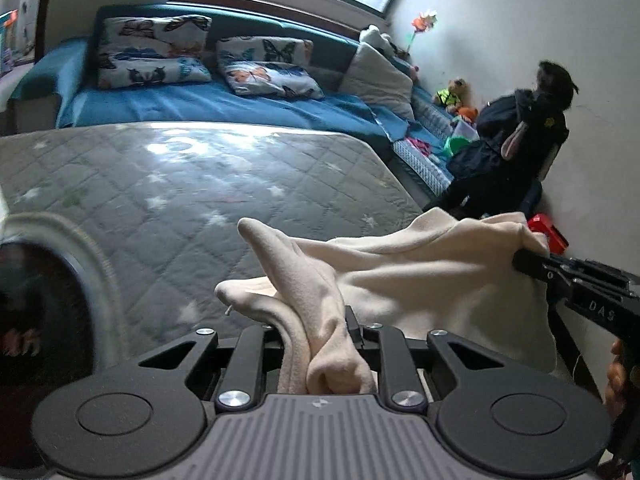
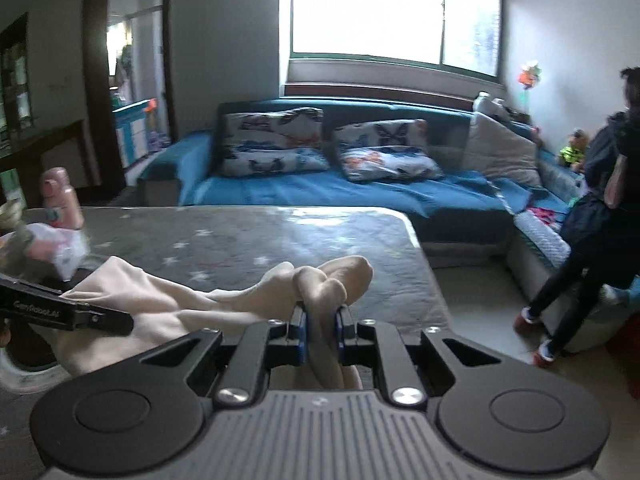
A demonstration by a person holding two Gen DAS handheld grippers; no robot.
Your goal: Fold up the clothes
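My left gripper (image 1: 316, 344) is clamped on a bunched fold of the cream fleece garment (image 1: 420, 280); the cloth fills the narrow gap between my jaws and spills out in a thick roll toward me at six o'clock. My right gripper (image 2: 322, 320) is likewise pinched tight on another bunch of the same garment (image 2: 168, 300), its blue pads pressing the fabric from both sides, with a knot of cloth bulging just past the tips at twelve o'clock.

The garment hangs stretched between my two grippers, lifted off the grey quilted mattress (image 1: 160, 184) with its pale star print. In the left view the right gripper (image 1: 524, 262) shows at three o'clock, gripping the far corner of the fleece. In the right view the left gripper (image 2: 120, 322) shows at nine o'clock, at the garment's other end.

Beyond the mattress, at twelve o'clock, stands a blue sofa (image 2: 360, 192) with butterfly cushions (image 2: 276, 144) under a bright window (image 2: 368, 12). At ten o'clock in the right view a pink bottle (image 2: 60, 196) stands on the mattress's far left edge, beside a crumpled pale bundle (image 2: 60, 248). At two to three o'clock a person in dark clothes (image 2: 600, 208) stands by the sofa's end, near a small stuffed toy (image 2: 574, 150).
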